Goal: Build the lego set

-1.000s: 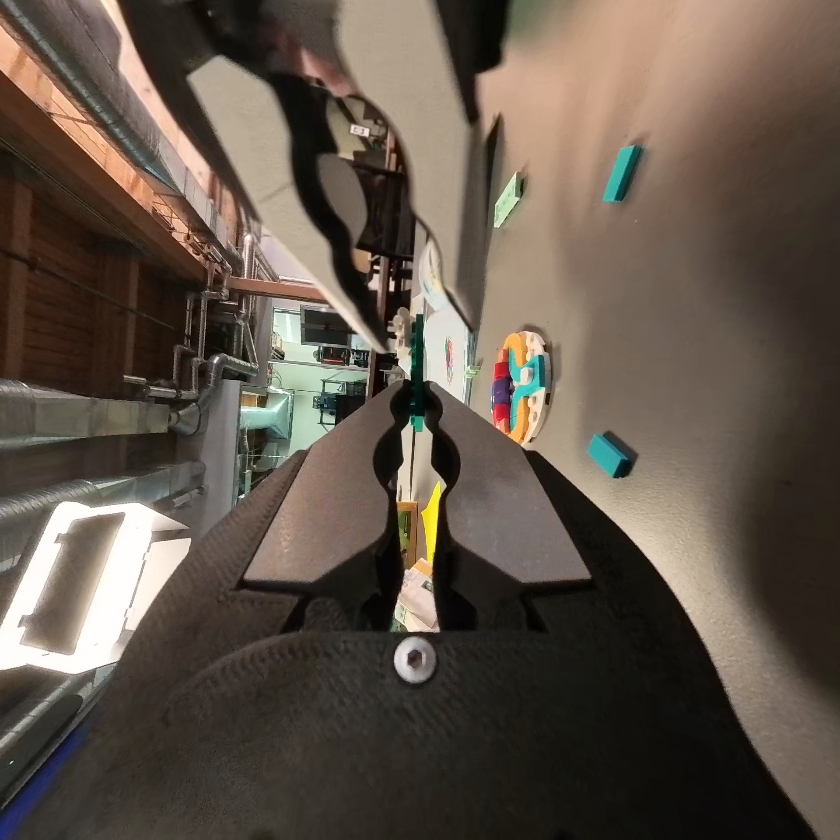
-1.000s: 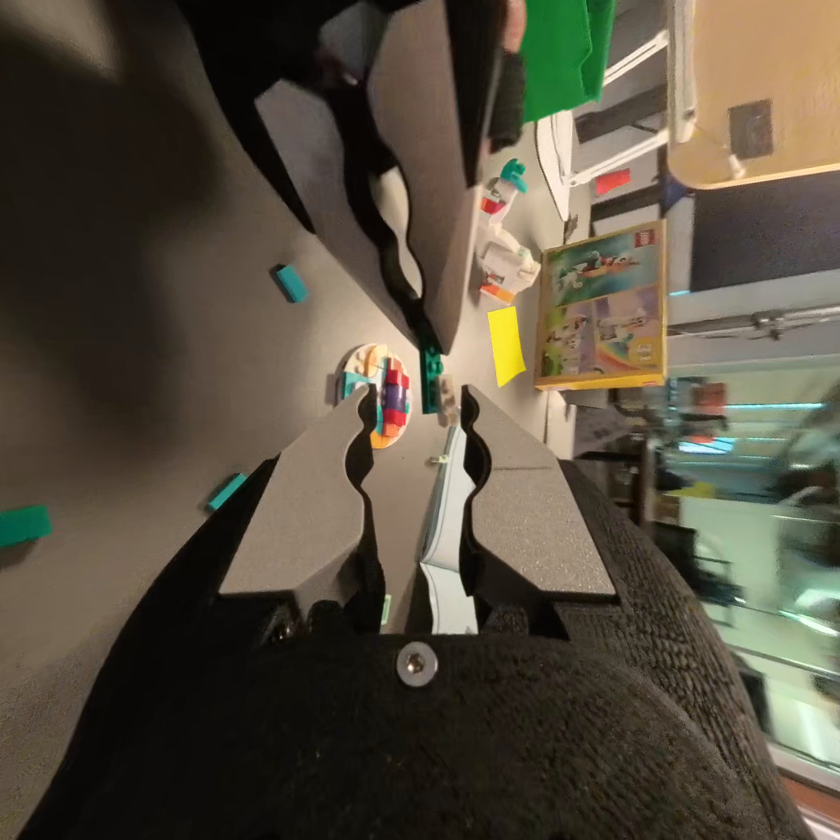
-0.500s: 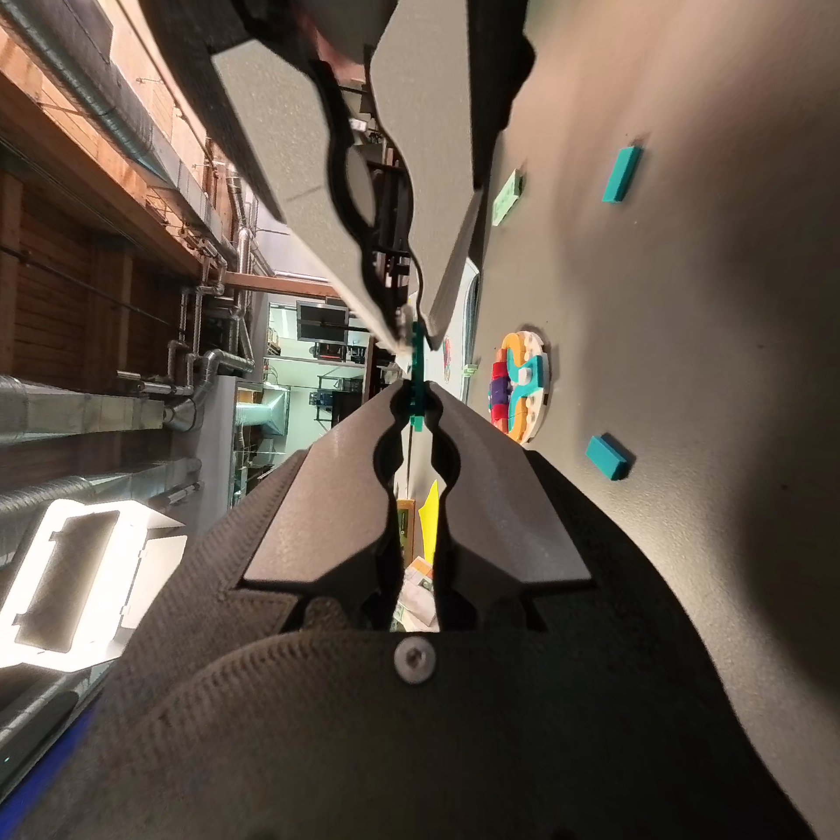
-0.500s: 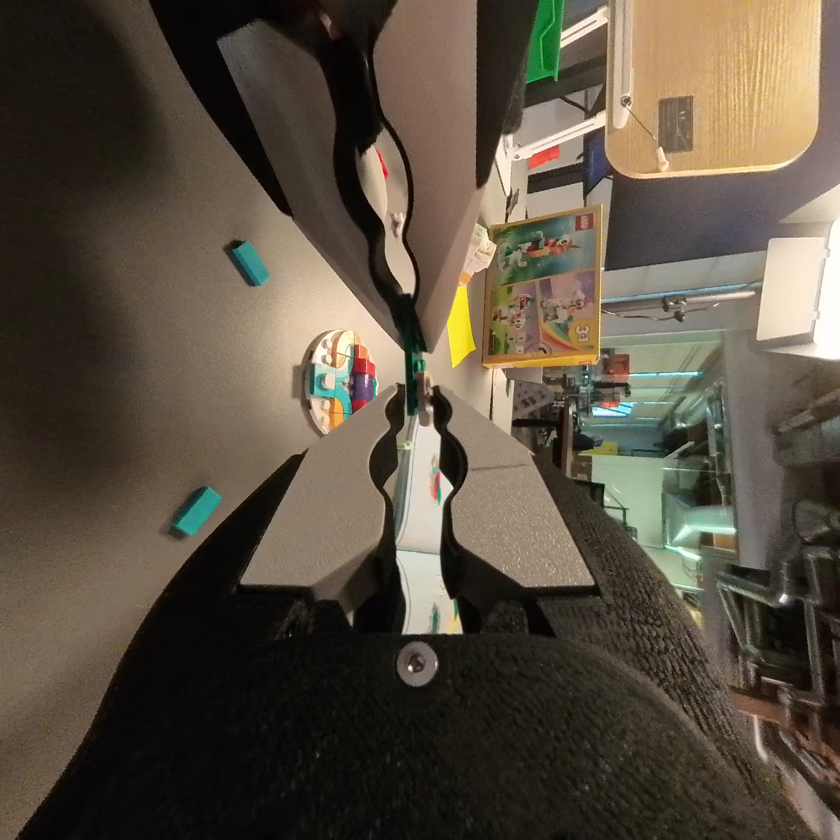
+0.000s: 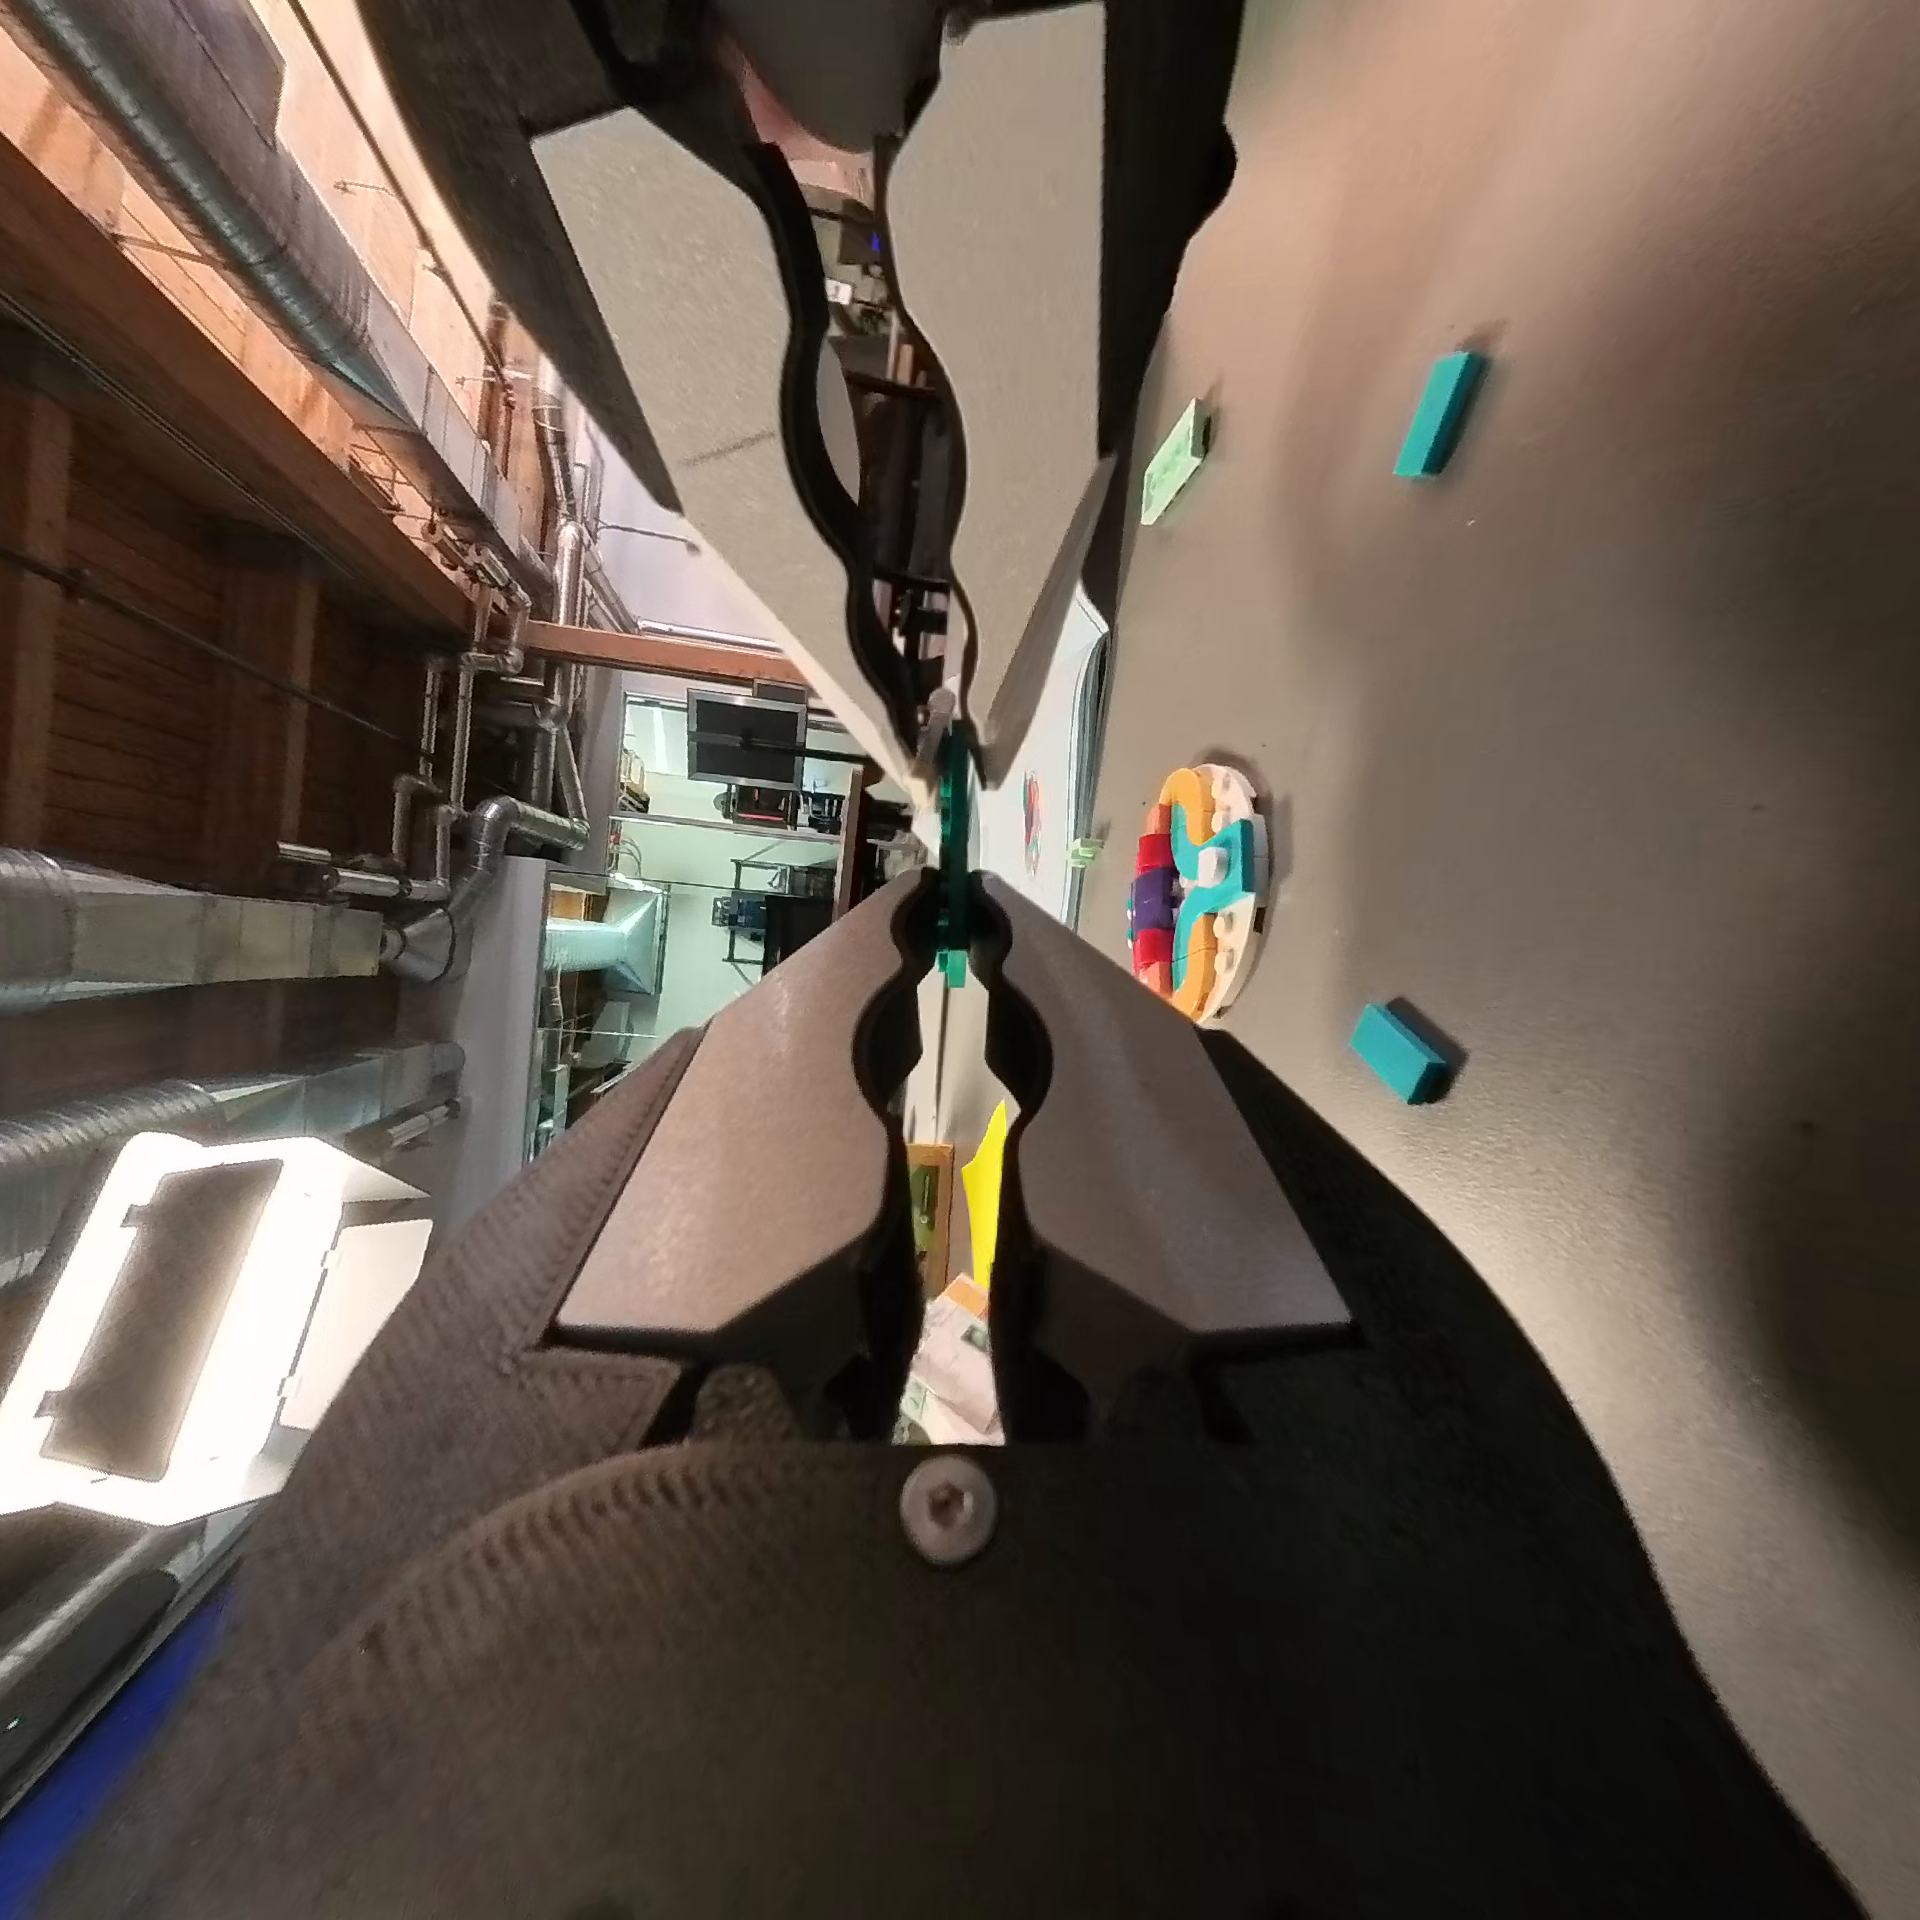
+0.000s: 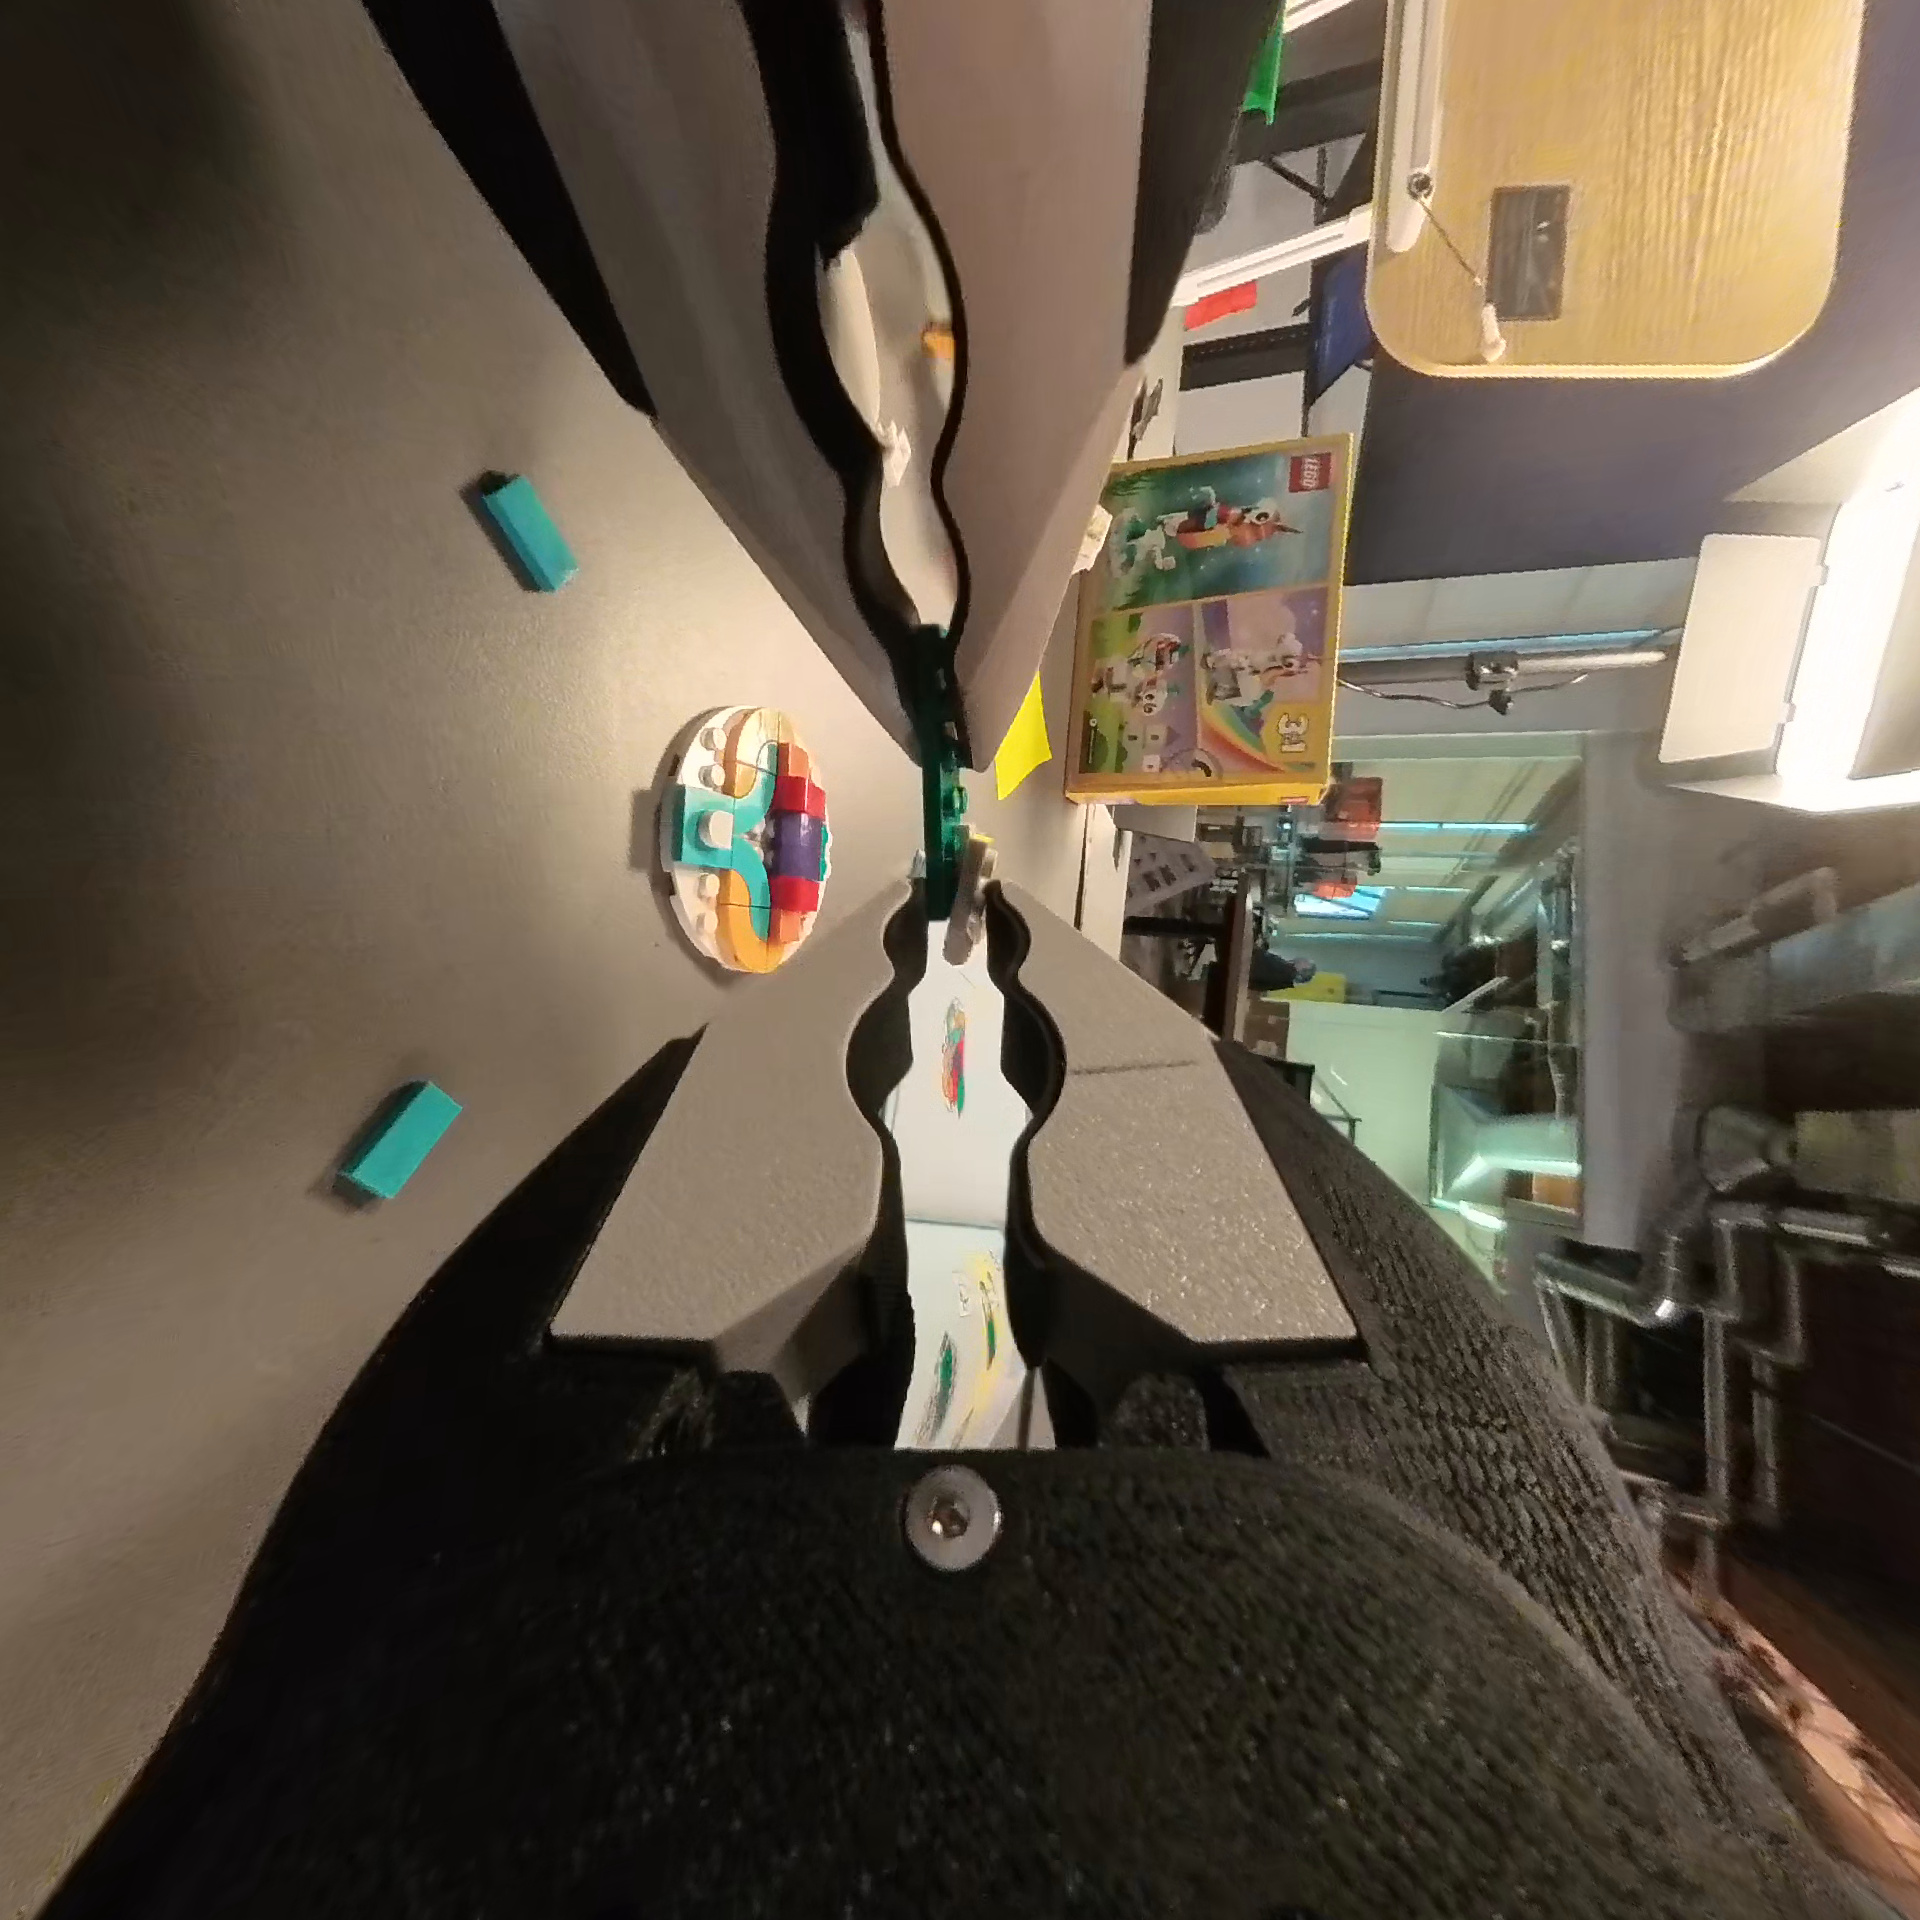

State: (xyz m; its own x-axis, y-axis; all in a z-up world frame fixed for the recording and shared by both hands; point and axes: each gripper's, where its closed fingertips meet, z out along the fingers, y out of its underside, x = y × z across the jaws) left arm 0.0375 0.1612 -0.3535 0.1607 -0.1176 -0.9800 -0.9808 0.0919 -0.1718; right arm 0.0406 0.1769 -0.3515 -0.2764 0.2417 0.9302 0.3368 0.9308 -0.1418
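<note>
A thin dark green lego plate (image 5: pixel 954 831) is held edge-on in the air above the grey table. My left gripper (image 5: pixel 951 906) is shut on one end of it. My right gripper (image 6: pixel 951 896) faces it and is shut on the other end of the plate (image 6: pixel 938 758), pinching a small white-grey piece (image 6: pixel 971 899) against it. Each gripper shows at the top of the other's view. A round white build (image 5: pixel 1205 894) with teal, orange, red and purple parts lies on the table; it also shows in the right wrist view (image 6: pixel 743 836).
Two loose teal bricks (image 5: pixel 1439 416) (image 5: pixel 1401 1051) lie on either side of the round build. A pale green plate (image 5: pixel 1174 462) lies farther off. The lego box (image 6: pixel 1210 623), a yellow note (image 6: pixel 1023 743) and an open booklet (image 6: pixel 956 1049) are at the table's far side. Only a small space, under 4 cm, lies between the two pairs of fingers.
My right gripper, open a second ago, has moved in and shut on the plate's end with the white piece. The left gripper kept its hold and barely moved.
</note>
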